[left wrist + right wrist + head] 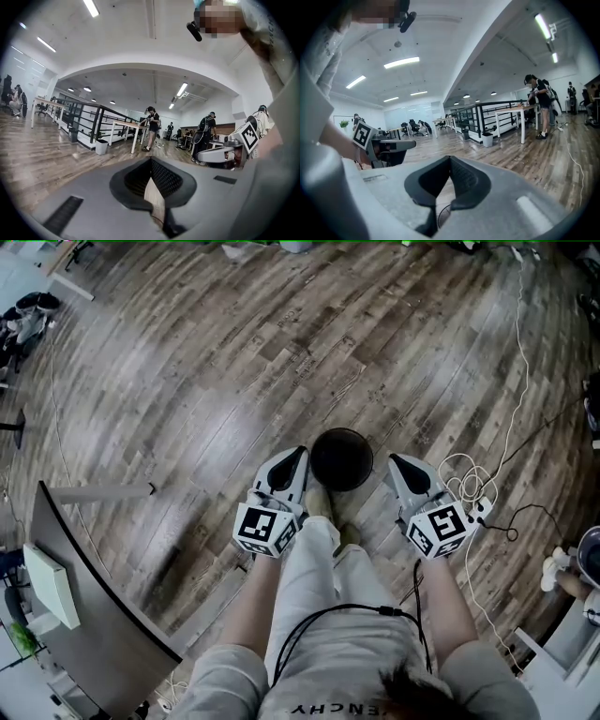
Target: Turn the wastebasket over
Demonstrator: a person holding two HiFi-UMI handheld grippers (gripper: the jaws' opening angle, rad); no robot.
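Observation:
The wastebasket (pixel 341 458) is a black round bin standing on the wooden floor, seen from straight above just ahead of the person's feet. My left gripper (pixel 294 459) hangs to its left and my right gripper (pixel 401 465) to its right, both raised above the floor and apart from the bin. In the left gripper view the left gripper (pixel 151 161) has its jaws shut with nothing between them. The right gripper (pixel 449 159) is also shut and empty in its own view. Both point almost level across the room, so the bin does not show clearly in either gripper view.
White cables (pixel 466 476) and a power strip (pixel 483 510) lie on the floor to the right of the bin. A dark curved desk (pixel 89 610) stands at the lower left. Far off are a black railing (pixel 89 119), white tables (pixel 520 110) and several people (pixel 152 126).

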